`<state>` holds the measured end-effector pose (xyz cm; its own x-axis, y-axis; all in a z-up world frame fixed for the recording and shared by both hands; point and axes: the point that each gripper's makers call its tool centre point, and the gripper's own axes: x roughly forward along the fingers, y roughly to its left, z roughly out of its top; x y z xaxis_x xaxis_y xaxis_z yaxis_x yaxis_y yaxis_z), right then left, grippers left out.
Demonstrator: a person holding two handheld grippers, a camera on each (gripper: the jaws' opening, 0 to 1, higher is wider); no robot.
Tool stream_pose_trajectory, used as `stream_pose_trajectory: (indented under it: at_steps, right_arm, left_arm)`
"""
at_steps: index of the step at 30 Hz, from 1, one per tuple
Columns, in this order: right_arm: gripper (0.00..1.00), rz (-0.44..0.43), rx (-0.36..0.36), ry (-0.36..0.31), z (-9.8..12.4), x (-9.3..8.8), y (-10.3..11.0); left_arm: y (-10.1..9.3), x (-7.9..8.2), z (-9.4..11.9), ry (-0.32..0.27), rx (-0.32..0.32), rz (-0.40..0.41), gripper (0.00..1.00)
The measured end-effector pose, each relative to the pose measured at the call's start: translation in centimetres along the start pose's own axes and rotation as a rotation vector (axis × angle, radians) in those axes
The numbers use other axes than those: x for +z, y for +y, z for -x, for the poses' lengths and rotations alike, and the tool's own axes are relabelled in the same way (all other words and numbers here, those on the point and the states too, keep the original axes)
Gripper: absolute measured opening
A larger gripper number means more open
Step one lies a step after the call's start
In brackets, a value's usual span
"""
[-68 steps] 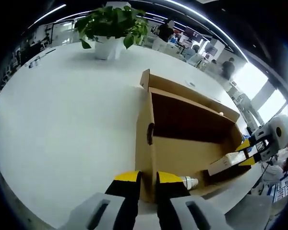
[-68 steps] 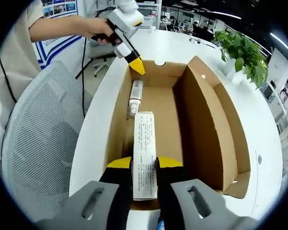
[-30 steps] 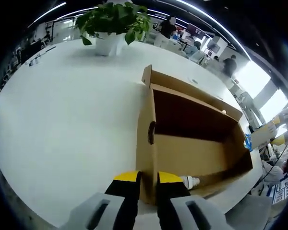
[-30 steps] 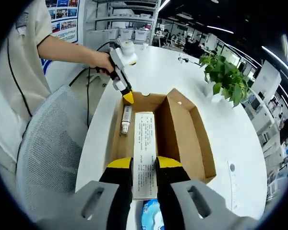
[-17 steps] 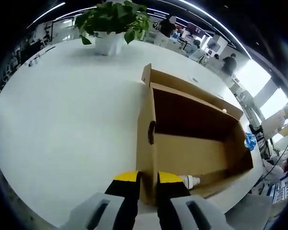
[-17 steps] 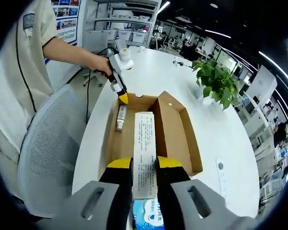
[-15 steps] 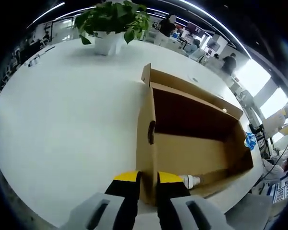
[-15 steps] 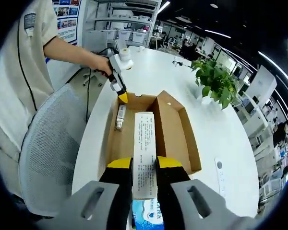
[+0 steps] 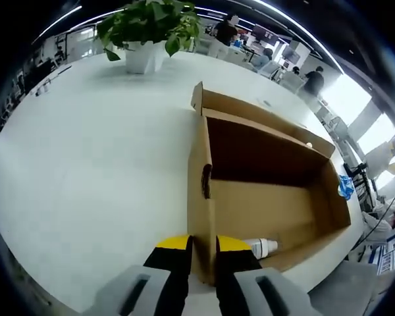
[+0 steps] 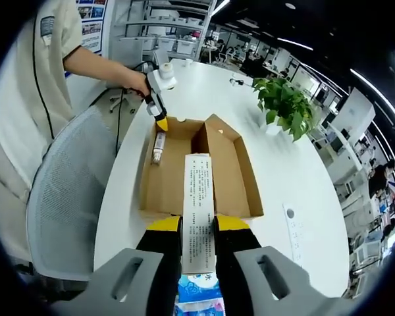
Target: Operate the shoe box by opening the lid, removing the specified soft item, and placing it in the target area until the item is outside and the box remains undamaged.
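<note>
Item 1, shoe box [image 10: 197,174]: open on the white bench [image 10: 276,158], lid folded out on the plant side, walls look sound. In the right gripper view it now sits small and well below the camera, where 2.3 s ago it spread wide across that view, so we read this as the right gripper having climbed well clear of the box.

Item 2, carton [image 10: 199,214]: long white printed pack, clamped at its near end between the yellow tips of the right gripper [image 10: 198,227]. 2.3 s ago its far end lay down inside the box; now the whole pack hangs above the rim. We judge the removal step done, placing left to do.

Item 3, blue packet [image 10: 199,296]: at 6 o'clock under the right gripper, off the box's near end. It has come into sight over the last sec. Could mark the target area; can't confirm.

Item 4, tube [image 9: 260,247]: white, capped, lying on the box floor by the end wall, approx 3 o'clock of the left gripper tips. Hasn't shifted. Seen also in the right gripper view [image 10: 158,147].

Item 5, left gripper [image 9: 203,245]: jaws narrow, pinched on the box's end wall, steadying it as before; the box hasn't moved w/ the lift.

Item 6, potted plant [image 9: 148,29]: at 12 o'clock in the left gripper view, well apart from the box.

Item 7, mesh chair [image 10: 69,191]: at the bench edge, 9 o'clock in the right gripper view.
</note>
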<state>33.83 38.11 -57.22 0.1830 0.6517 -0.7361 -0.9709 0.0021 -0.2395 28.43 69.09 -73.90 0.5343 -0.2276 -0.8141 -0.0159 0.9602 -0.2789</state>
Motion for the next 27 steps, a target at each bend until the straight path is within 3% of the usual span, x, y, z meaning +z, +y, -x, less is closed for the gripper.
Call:
stream_pose_trajectory:
  at_steps: [15,27]
  right_arm:
    - [0.15,0.006,-0.034,0.056,2.3,-3.9,-1.9]
    - [0.16,0.011,-0.049,0.115,3.5,-8.1,-3.7]
  left_arm:
    - [-0.1,0.0,-0.1,0.01,0.001,-0.002,0.13]
    - [0.1,0.1,-0.1,0.012,0.005,-0.004,0.13]
